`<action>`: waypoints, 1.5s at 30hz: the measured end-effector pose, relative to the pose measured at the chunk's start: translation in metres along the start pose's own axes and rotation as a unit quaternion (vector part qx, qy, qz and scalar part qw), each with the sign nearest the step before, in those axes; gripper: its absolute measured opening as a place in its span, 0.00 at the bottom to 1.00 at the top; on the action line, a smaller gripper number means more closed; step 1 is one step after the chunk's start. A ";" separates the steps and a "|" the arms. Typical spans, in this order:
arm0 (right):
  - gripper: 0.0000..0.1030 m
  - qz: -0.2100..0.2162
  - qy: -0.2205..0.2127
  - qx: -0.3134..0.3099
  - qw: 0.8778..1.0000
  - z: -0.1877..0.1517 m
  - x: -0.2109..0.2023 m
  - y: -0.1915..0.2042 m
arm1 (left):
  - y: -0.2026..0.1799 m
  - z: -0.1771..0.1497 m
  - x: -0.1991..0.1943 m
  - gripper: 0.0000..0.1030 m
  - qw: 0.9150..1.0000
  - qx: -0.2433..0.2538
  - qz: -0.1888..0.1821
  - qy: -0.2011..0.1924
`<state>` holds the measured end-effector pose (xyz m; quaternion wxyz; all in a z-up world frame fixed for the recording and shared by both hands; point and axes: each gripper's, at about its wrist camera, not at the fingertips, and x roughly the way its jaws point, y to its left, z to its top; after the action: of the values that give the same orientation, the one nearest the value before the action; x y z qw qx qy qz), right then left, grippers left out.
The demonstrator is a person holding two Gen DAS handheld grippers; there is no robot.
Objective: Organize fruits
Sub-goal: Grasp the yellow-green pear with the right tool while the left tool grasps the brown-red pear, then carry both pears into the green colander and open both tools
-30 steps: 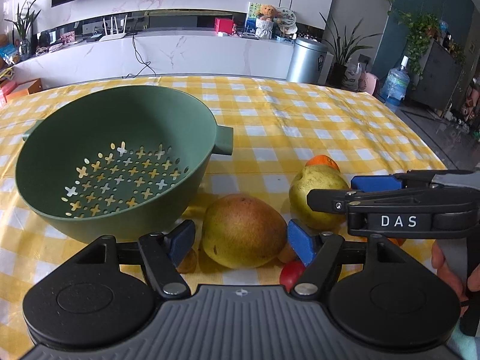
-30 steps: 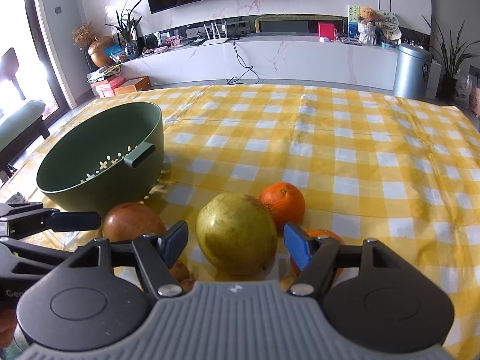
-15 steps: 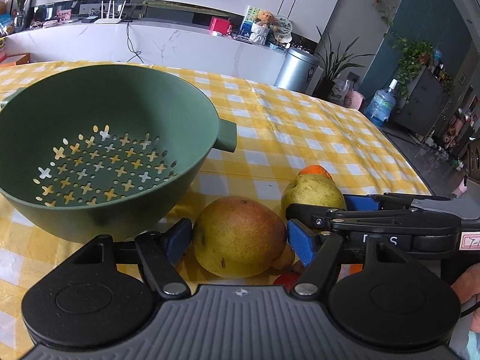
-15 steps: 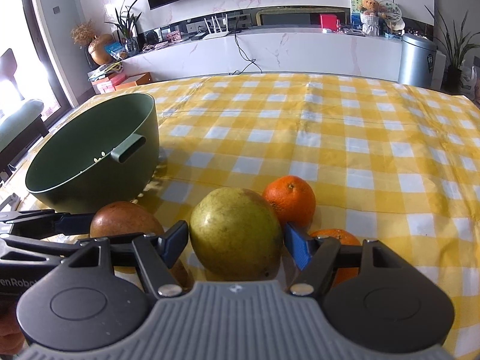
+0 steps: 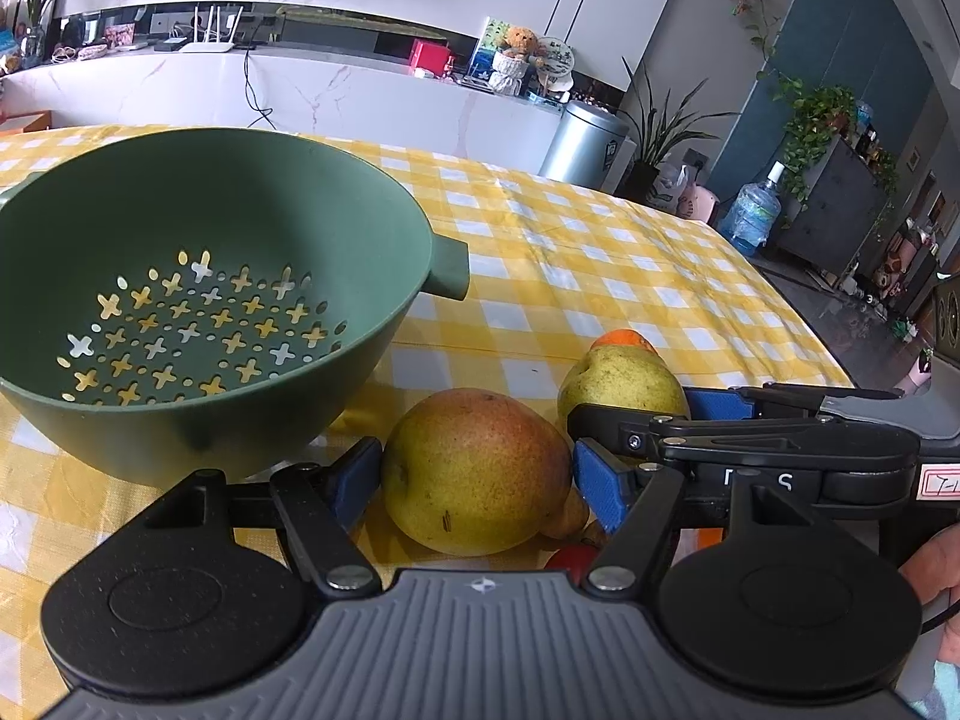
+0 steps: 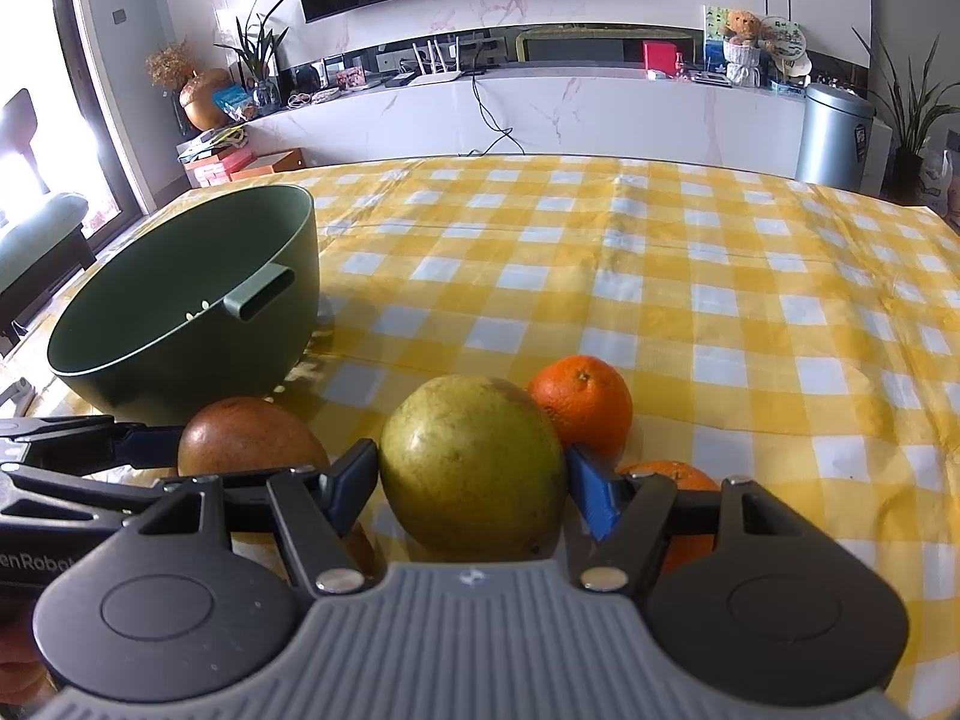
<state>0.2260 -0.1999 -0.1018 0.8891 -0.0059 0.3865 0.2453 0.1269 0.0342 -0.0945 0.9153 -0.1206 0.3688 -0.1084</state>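
My left gripper [image 5: 477, 474] brackets the red-blushed pear [image 5: 474, 468], my right gripper [image 6: 474, 483] closing around the speckled green pear [image 6: 471, 468].

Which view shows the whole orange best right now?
The right wrist view: the orange sits in full sight on the checked cloth, just behind the green pear. In the left wrist view only a sliver of it peeks over that pear.
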 end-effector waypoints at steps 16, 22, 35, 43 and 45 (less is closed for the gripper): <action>0.64 0.003 -0.045 0.028 0.999 0.003 -0.025 -0.007 | -0.007 0.002 -0.021 0.77 0.999 -0.002 -0.006 -0.034; 0.64 0.008 -0.082 0.037 0.996 0.004 -0.051 -0.005 | -0.013 0.008 -0.048 0.77 0.998 -0.009 -0.018 -0.058; 0.64 0.057 -0.101 -0.012 0.993 0.045 -0.078 0.040 | 0.015 0.064 -0.105 0.77 0.997 -0.007 0.032 -0.071; 0.63 0.087 -0.058 -0.132 0.986 0.084 -0.046 0.098 | 0.061 0.105 -0.090 0.78 0.998 0.033 0.060 0.015; 0.63 0.092 -0.038 -0.173 0.980 0.091 -0.031 0.112 | 0.068 0.108 -0.079 0.78 0.996 0.047 0.068 0.036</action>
<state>0.2204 -0.0963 0.0032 0.8622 -0.1150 0.3033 0.3890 0.1551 0.1368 0.0117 0.9113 -0.0480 0.4033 -0.0674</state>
